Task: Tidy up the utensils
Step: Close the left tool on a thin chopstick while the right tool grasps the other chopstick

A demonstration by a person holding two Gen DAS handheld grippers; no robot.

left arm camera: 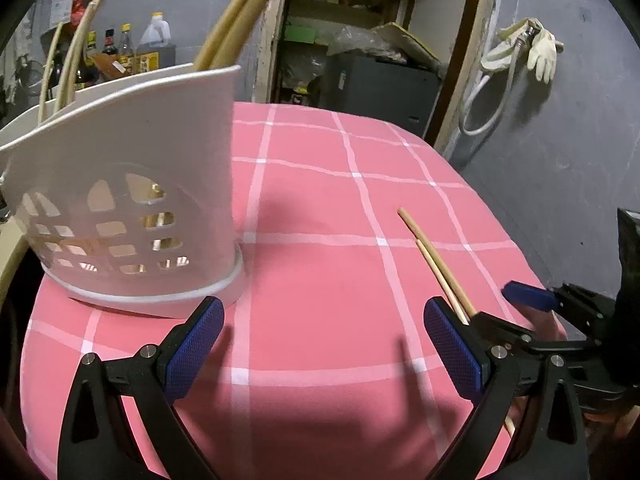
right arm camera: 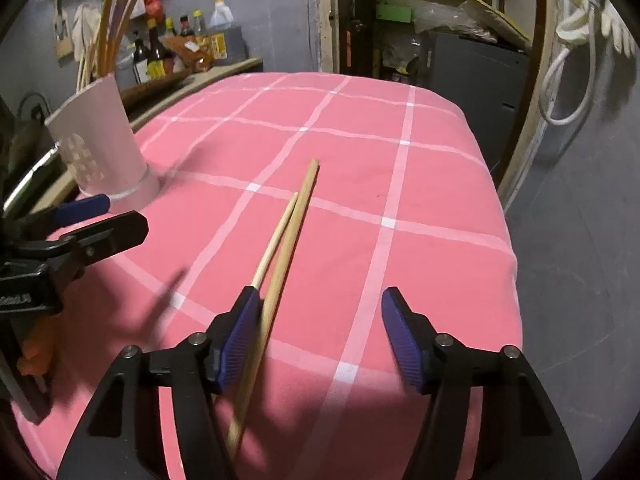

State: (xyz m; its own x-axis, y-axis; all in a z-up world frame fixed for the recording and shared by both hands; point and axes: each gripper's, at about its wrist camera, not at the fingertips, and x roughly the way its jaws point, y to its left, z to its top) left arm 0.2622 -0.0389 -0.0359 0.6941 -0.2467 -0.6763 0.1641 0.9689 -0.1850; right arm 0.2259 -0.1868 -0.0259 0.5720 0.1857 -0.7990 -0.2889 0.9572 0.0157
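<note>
**Two loose chopsticks, both grippers spread wide**

At the left of the left wrist view stands the white perforated utensil holder (left arm camera: 132,200), with several bamboo chopsticks (left arm camera: 224,28) already rising from it toward the upper left and top centre. The left gripper (left arm camera: 324,348) hangs over the pink checked tabletop (left arm camera: 320,160) with its jaws wide apart and nothing between them.

Right of centre in that frame, and at centre in the right wrist view, lie the two chopsticks (right arm camera: 288,236) that remain out, side by side and touching along part of their length, one tip reaching further up the frame than the other. The right gripper (right arm camera: 320,340) is also open; its left pad (right arm camera: 236,344) lies against the sticks, but nothing is clamped.

These sticks look light, stiff and smooth, so they will likely roll or scissor apart if pinched unevenly. A hold across both together near the thicker ends seems safest, and the soft cloth should let the pads get under them.

The near ends of the sticks run under the right gripper and out of sight. The holder's inner compartments cannot be made out, and fisheye bending exaggerates the curve of the upright sticks.
</note>
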